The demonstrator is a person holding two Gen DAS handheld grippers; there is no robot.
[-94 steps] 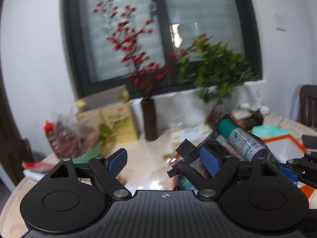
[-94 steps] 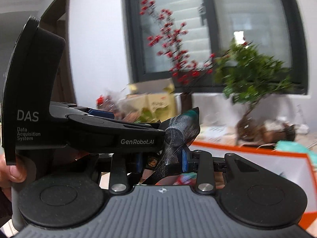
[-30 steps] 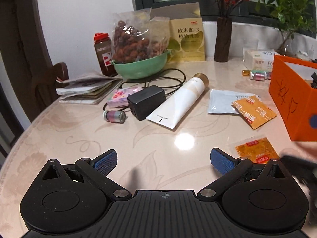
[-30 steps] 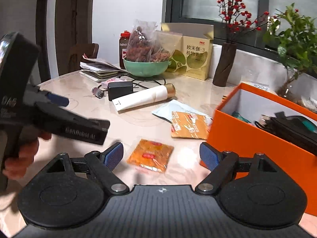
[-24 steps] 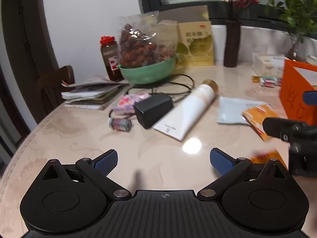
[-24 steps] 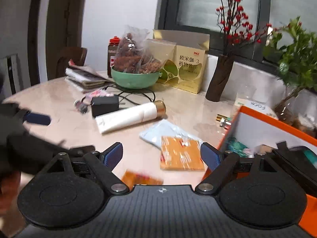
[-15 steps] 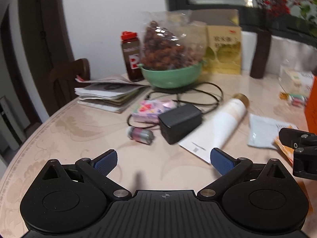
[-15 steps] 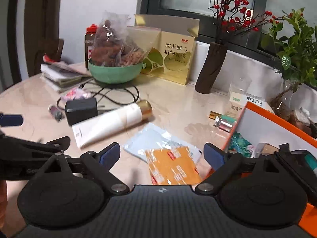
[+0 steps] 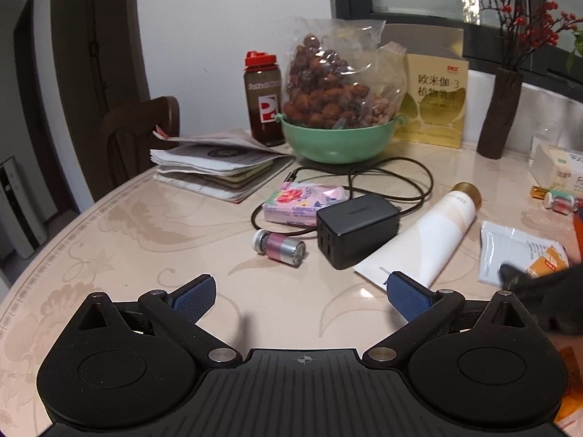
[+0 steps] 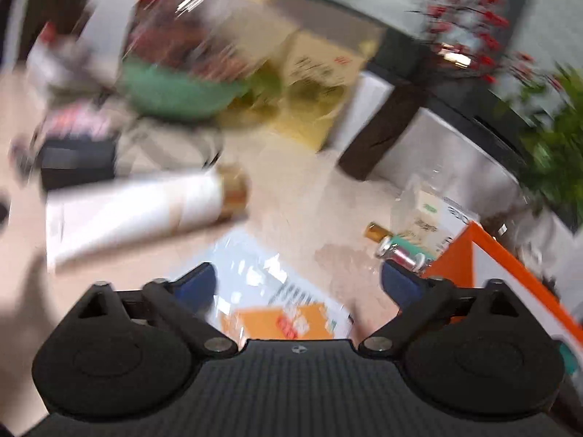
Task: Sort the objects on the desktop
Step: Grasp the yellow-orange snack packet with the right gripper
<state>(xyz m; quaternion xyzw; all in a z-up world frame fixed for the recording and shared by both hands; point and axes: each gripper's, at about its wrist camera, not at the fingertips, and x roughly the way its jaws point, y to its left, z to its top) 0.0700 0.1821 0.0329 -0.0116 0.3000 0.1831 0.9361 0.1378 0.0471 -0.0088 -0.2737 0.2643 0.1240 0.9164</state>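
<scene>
Orange sachet [image 10: 288, 322] now nearer, between right fingers [image 10: 399, 284].

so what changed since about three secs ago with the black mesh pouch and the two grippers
Both grippers then gripped the black mesh pouch, lifted before the window. They let it go; a second ago it lay in the orange cardboard box. Now the left gripper and right gripper are open, empty and low over the table. The white cream tube, black charger block and green bowl stayed put.

Glossy counter [image 9: 109, 240]; ahead of the jaws, a matt black plastic charger [image 9: 357, 229], smooth white tube [image 9: 433, 233], crinkly clear bag [image 9: 339, 76].
</scene>
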